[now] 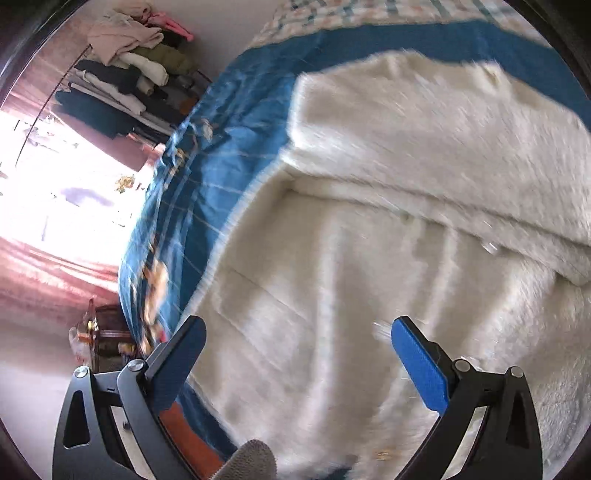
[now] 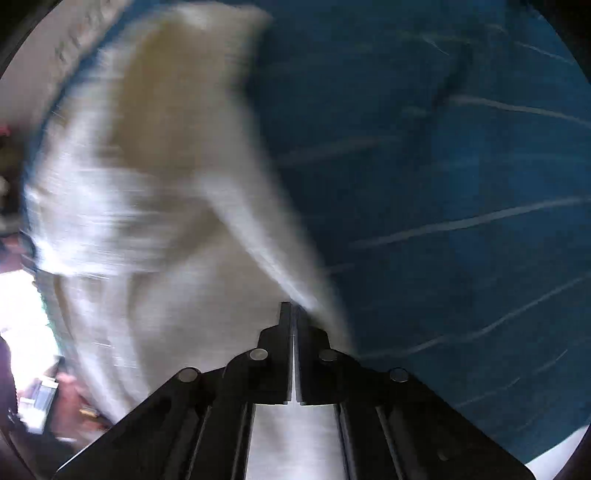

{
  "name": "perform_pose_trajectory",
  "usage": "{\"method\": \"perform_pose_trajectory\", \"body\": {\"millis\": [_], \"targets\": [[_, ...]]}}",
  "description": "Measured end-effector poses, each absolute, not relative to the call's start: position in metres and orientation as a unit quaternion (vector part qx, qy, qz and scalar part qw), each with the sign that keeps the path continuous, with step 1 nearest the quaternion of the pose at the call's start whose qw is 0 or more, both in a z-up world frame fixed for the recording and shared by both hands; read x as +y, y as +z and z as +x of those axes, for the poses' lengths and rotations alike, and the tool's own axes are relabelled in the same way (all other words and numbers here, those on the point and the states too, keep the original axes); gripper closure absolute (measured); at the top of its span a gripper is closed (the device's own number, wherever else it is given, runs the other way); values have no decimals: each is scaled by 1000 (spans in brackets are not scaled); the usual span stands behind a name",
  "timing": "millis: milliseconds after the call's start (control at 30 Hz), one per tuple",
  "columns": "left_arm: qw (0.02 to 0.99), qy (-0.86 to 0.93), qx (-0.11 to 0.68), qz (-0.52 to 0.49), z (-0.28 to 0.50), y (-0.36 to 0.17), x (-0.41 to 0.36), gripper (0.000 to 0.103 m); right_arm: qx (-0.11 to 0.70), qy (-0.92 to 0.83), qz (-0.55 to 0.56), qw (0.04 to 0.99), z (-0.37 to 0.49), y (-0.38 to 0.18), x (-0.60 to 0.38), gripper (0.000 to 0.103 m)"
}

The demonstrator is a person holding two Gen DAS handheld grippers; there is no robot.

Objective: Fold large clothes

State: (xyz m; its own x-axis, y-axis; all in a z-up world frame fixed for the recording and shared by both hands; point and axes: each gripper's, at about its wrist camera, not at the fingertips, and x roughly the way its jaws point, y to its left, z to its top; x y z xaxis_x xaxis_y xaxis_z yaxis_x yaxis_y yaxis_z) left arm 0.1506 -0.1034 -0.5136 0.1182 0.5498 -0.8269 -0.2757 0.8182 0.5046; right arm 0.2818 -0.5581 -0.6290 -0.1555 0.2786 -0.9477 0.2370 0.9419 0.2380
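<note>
A large cream fuzzy garment [image 1: 388, 229] lies spread on a blue bedspread [image 1: 221, 155], with one part folded over across its upper half. My left gripper [image 1: 295, 343] is open and empty, its blue pads just above the garment's near part. In the right wrist view the same cream garment [image 2: 147, 184] is blurred by motion. My right gripper [image 2: 291, 314] is shut on an edge of the garment, which stretches up and left from the fingertips over the blue bedspread [image 2: 443, 184].
A rack piled with clothes [image 1: 122, 74] stands by the wall at the far left. A bright window with pink curtains [image 1: 48, 266] is to the left. A small dark table [image 1: 107, 332] stands beside the bed's edge. A checked quilt [image 1: 351, 14] lies at the far end.
</note>
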Motion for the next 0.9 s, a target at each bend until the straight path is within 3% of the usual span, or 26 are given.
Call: {"method": "perform_pose_trajectory", "body": {"millis": [133, 200, 233, 300, 333, 600, 633, 667, 767, 900], "targets": [[714, 290, 625, 124, 155, -553, -136, 0, 760, 87, 191, 616, 285, -610, -598, 103], [710, 294, 626, 135, 161, -560, -145, 0, 739, 102, 229, 625, 302, -584, -633, 89], [714, 297, 620, 136, 164, -560, -148, 0, 730, 107, 251, 626, 315, -584, -635, 72], [719, 306, 607, 145, 176, -562, -150, 0, 701, 125, 333, 618, 350, -580, -670, 62], [720, 309, 603, 146, 183, -563, -150, 0, 691, 125, 365, 611, 372, -585, -686, 61], [720, 348, 576, 167, 226, -570, -150, 0, 686, 156, 489, 515, 478, -668, -690, 61], [720, 349, 577, 167, 228, -571, -148, 0, 693, 163, 468, 524, 483, -669, -678, 73], [718, 349, 579, 165, 229, -574, -147, 0, 696, 163, 437, 546, 483, -670, -657, 94], [716, 347, 585, 158, 228, -584, -144, 0, 672, 129, 337, 647, 495, -641, -648, 96], [720, 344, 579, 165, 224, -585, -148, 0, 691, 119, 279, 657, 501, -648, -647, 95]]}}
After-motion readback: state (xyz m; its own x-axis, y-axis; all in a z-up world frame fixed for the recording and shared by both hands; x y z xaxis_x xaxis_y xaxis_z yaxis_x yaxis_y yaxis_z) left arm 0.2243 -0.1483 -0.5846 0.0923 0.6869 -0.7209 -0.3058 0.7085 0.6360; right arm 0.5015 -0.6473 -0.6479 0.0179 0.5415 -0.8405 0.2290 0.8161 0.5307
